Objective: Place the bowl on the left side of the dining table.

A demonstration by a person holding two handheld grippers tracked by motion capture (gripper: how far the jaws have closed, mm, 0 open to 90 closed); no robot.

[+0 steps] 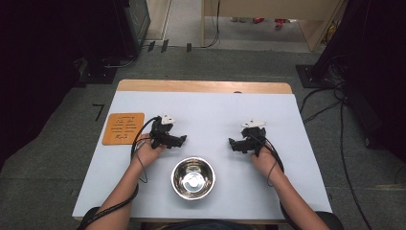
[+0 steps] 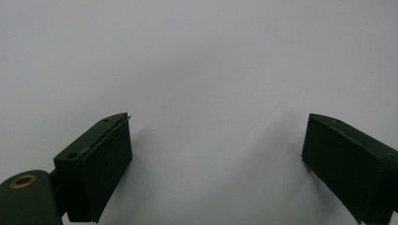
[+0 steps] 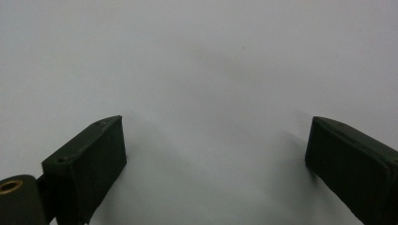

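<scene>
Left tongs [image 1: 181,140]: released, jaws wide apart, nothing between them; in the left gripper view they frame bare white surface [image 2: 206,70].
Right tongs [image 1: 233,143]: released too, jaws spread as wide, nothing held; the right gripper view looks down on plain desk between them.
Pose: both tongs rest low on the desk [image 1: 210,110], tips turned inward toward each other, one to each side of the middle. This looks like a ready stance, hands parked evenly before work starts.
Bowl [image 1: 193,178]: a shiny steel bowl, upright and seemingly bare inside, standing near the person's edge of the desk, centred between the forearms.
Bowl vs tongs: it sits nearer the person than both tongs, below and between them in the high view, a little closer to the left tongs; neither touches it.
Why there: judged from its central spot, either hand can reach it equally, so it is likely the thing to be handled.
Board [image 1: 123,128]: an orange square board lies flat at the desk's left edge, just left of the left tongs, apart from them.
</scene>
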